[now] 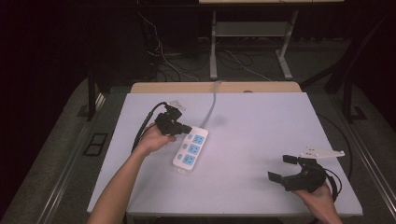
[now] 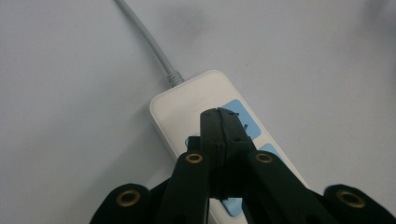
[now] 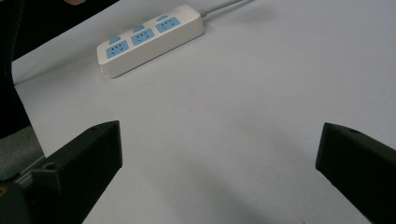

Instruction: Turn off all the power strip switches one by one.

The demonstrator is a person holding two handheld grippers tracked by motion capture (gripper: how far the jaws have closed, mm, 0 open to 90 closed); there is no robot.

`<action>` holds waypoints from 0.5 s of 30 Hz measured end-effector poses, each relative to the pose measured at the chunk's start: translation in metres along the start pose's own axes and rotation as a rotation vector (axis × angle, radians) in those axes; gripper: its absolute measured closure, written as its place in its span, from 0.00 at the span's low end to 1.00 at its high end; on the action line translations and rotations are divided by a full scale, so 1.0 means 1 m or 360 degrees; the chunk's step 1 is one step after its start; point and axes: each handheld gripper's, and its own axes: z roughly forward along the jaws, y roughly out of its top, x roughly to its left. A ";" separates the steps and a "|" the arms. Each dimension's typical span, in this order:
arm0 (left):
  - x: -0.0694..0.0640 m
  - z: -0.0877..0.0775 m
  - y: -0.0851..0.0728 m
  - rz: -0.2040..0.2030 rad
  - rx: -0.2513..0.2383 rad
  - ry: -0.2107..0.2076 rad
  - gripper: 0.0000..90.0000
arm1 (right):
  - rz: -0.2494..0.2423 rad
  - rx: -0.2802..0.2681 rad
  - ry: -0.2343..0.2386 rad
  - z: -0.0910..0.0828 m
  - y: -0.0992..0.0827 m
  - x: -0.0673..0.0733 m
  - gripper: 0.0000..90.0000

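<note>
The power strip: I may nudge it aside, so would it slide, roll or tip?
The power strip lies flat and boxy, so it probably slides, not rolls. Its smooth shell may slip on the table. The grey cable would likely drag and swing it.

Dim, dark surroundings — evenly lit pale table (image 1: 261, 121), soft faint shadows, slightly grainy, mild blur.

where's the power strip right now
In the high view the power strip lies on the white table, left of centre, directly beside the shut left gripper, with the open right gripper well off at the right.
</note>
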 end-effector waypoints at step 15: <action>0.012 0.015 -0.005 -0.0019 0.0037 0.0015 0.99 | -0.0002 0.0008 0.0001 0.001 0.000 0.000 0.00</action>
